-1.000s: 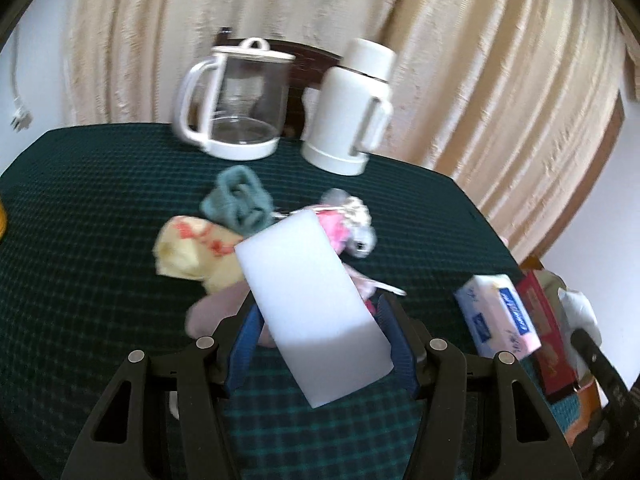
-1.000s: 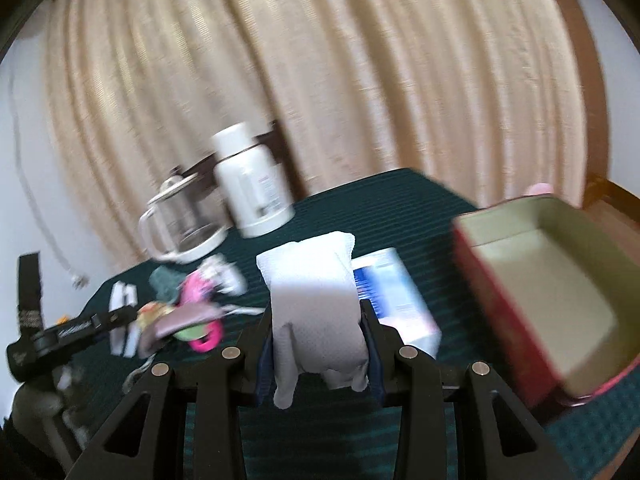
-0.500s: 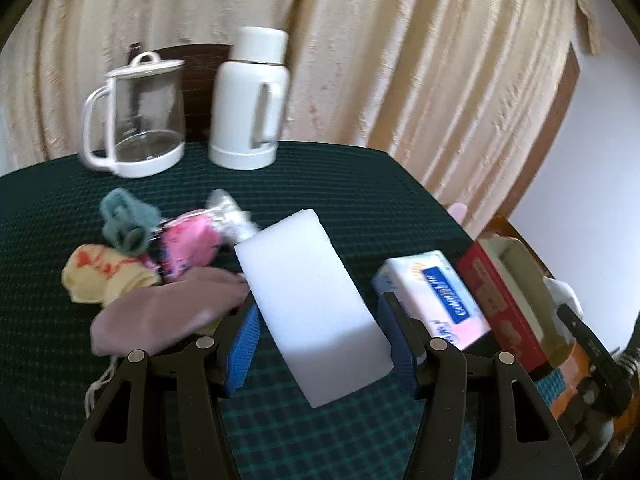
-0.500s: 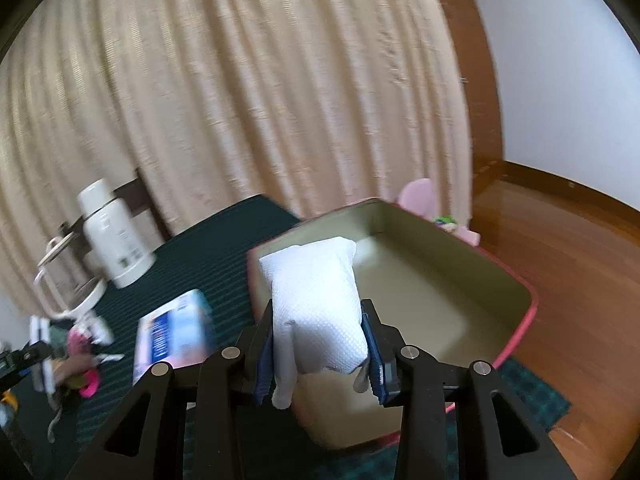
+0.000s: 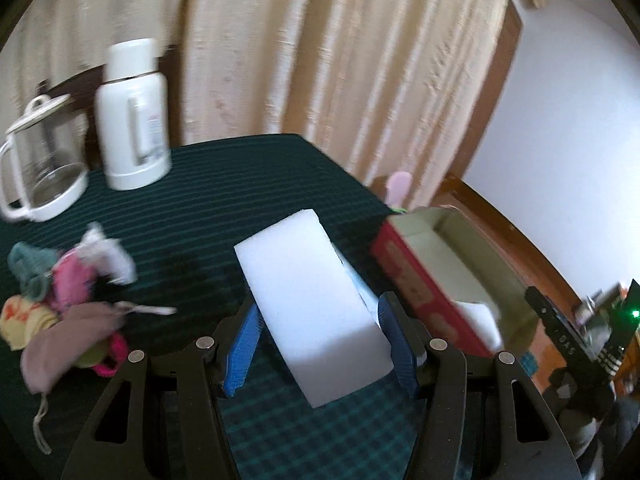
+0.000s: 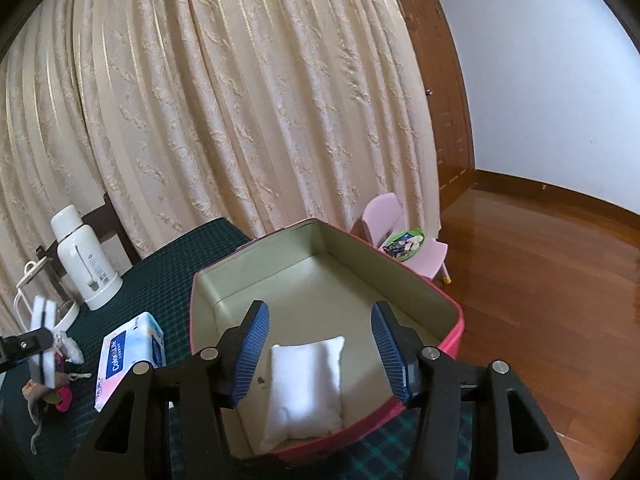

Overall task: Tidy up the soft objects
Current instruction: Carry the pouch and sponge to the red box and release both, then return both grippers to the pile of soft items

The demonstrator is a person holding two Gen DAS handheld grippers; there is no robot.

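My left gripper (image 5: 320, 304) is shut on a white sponge block (image 5: 312, 312), held above the dark green tablecloth (image 5: 224, 208) just left of the red box (image 5: 416, 284). Over the open box (image 6: 400, 276) my right gripper (image 6: 320, 312) has its jaws opening, and the pads touch nothing. Below them a small white pillow (image 6: 306, 384) lies on the box floor; in the left wrist view it shows as a white pillow (image 5: 480, 316) at the box's near end. A pile of soft things sits at the left: teal sock (image 5: 28, 264), pink item (image 5: 70, 284), yellow cloth (image 5: 20, 320), mauve pouch (image 5: 64, 344).
A tissue pack (image 6: 130, 352) lies left of the box. A white thermos (image 5: 132, 120) and a glass kettle (image 5: 40, 168) stand at the back of the table before a cream curtain. Beyond the table edge are a pink child's chair (image 6: 400, 236) and wood floor.
My right gripper swung over the red box, opened and let go of the white pillow, which now lies inside. My left gripper carried the sponge rightward toward the box.
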